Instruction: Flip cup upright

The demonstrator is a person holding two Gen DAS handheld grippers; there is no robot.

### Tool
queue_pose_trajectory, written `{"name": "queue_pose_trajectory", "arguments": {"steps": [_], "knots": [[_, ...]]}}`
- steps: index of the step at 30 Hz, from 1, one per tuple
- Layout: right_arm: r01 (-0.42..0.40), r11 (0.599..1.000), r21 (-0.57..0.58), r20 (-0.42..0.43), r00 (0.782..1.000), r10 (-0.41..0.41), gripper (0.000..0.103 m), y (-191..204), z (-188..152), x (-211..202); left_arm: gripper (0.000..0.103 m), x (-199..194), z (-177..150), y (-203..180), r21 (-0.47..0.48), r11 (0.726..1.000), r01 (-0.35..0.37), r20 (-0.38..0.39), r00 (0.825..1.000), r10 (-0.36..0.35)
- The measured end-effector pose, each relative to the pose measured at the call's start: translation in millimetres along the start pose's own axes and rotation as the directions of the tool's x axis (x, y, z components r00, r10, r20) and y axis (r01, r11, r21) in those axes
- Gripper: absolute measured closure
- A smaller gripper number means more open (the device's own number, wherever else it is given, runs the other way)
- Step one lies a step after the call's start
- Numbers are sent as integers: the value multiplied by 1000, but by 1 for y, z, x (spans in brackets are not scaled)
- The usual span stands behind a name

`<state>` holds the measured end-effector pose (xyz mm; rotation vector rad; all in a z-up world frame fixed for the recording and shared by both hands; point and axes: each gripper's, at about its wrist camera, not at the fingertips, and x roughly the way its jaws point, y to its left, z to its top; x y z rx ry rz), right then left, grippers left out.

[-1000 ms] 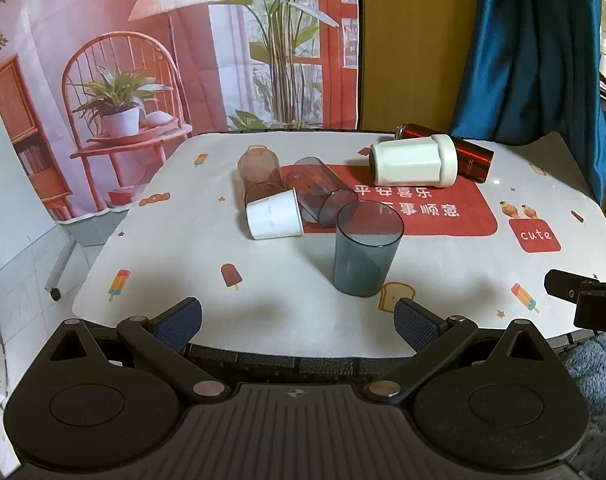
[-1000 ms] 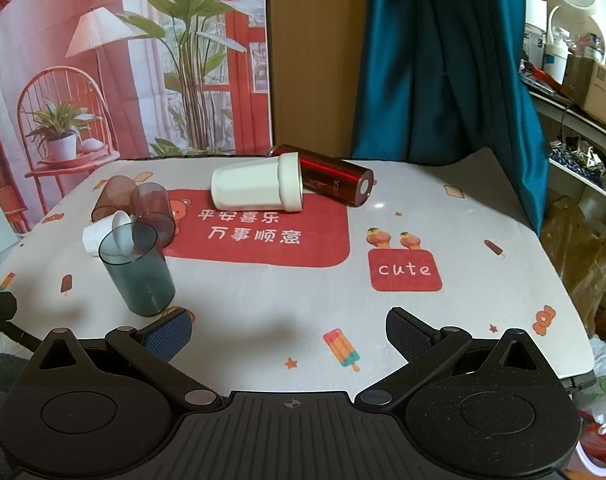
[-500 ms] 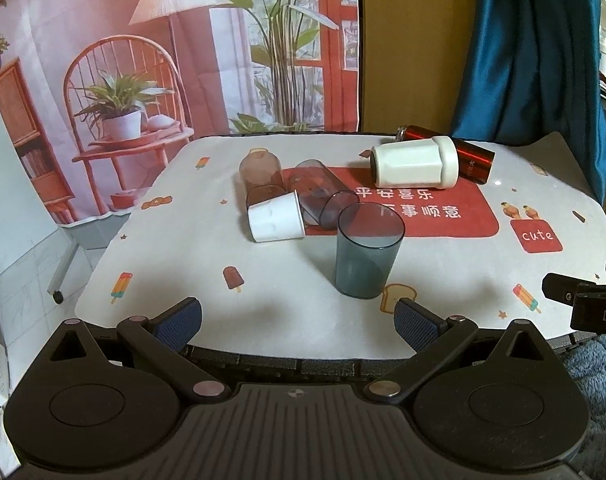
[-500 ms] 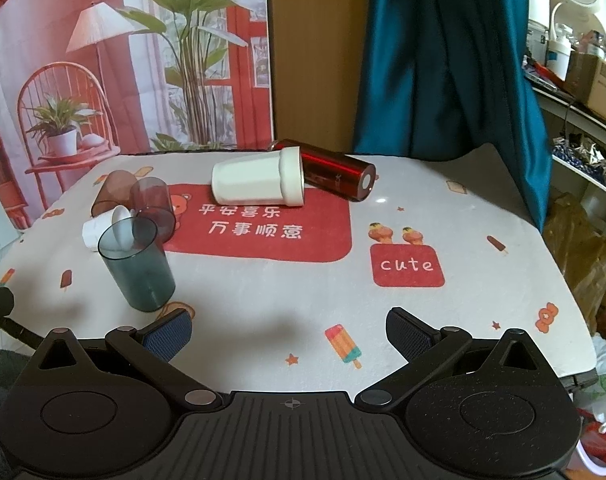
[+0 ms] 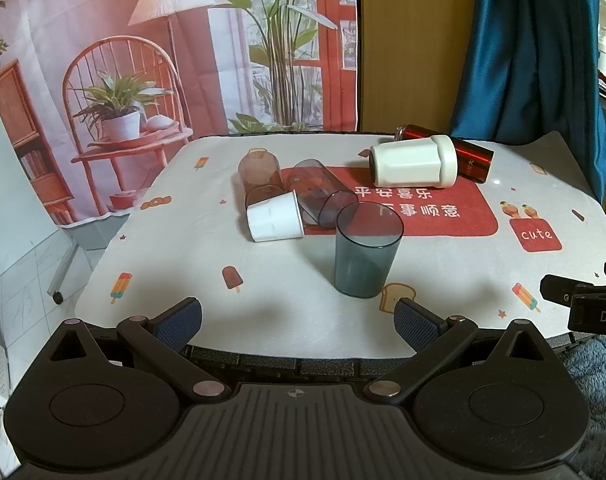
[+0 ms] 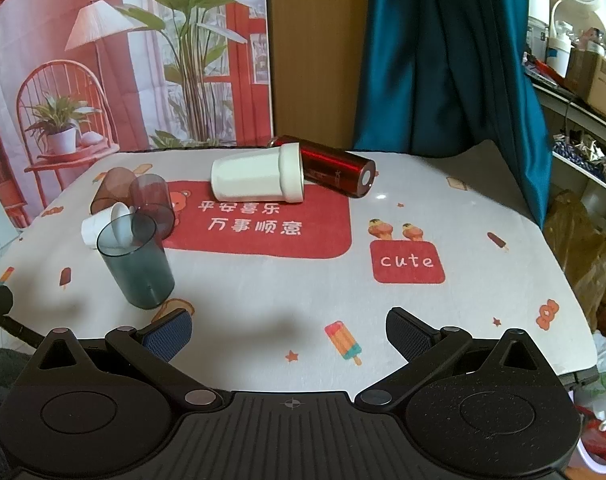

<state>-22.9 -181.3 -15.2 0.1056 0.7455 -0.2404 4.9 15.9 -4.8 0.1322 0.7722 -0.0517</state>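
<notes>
Change: little is seen to have shifted; the table (image 5: 155, 236) appears slightly lower in both views than a second ago.
Teal cup (image 5: 366, 254): stood upright near the front edge.
Left gripper (image 5: 297, 320): spread wide, empty.
Right gripper (image 6: 289, 330): spread wide, empty.
Meaning: one flip judged finished; the white cup (image 5: 275, 217) is left lying down.

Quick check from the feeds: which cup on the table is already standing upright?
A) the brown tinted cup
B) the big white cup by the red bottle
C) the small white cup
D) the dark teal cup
D: the dark teal cup stands on its base, mouth up; the other cups named lie on their sides.
</notes>
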Motion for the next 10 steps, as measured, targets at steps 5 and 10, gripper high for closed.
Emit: {"name": "queue_pose_trajectory", "arguments": {"steps": [5,10], "knots": [[0,1000,1,-2,1000,0,0,0,0,1,0,0,-1,0,3,1000,1,4,1000,-1],[0,1000,2,-4,1000,0,0,-1,-1,1,0,0,-1,0,4,1000,4,2,1000,-4]]}}
